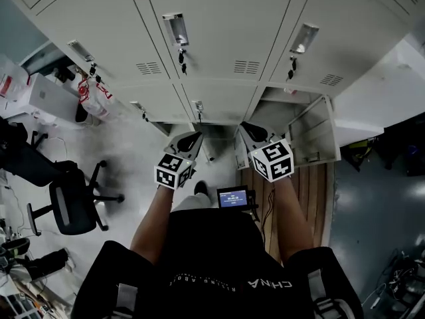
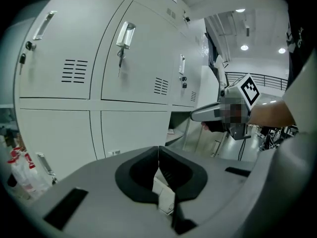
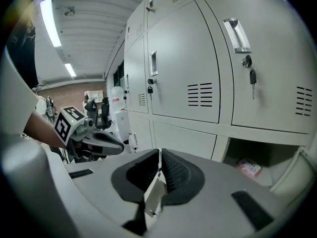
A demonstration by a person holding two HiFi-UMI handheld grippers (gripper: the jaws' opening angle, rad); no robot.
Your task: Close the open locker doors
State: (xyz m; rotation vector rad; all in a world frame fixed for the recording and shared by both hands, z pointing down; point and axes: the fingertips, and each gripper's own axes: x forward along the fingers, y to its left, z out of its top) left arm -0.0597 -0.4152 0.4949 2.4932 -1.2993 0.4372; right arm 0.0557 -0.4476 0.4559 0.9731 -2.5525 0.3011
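A wall of grey lockers [image 1: 219, 25] stands in front of me. One lower locker [image 1: 284, 106] at the right is open, and its door [image 1: 317, 135] is swung out to the right. In the right gripper view, the open compartment [image 3: 265, 155] holds a small pink packet [image 3: 249, 166]. My left gripper [image 1: 197, 136] and right gripper [image 1: 244, 126] are side by side, short of the lockers and touching nothing. The left gripper [image 2: 158, 148] has its jaws together and empty. The right gripper [image 3: 159, 151] is also shut and empty. Each gripper view shows the other gripper: the right [image 2: 208, 112] and the left [image 3: 106, 144].
Keys [image 1: 181, 58] hang from the locks of the closed upper doors. A black office chair [image 1: 76, 201] stands at the left, with white boxes [image 1: 40, 95] and a red-and-white bag [image 1: 93, 95] behind it. A small lit screen [image 1: 234, 197] sits at my waist. Wooden boards [image 1: 312, 191] lie below the open door.
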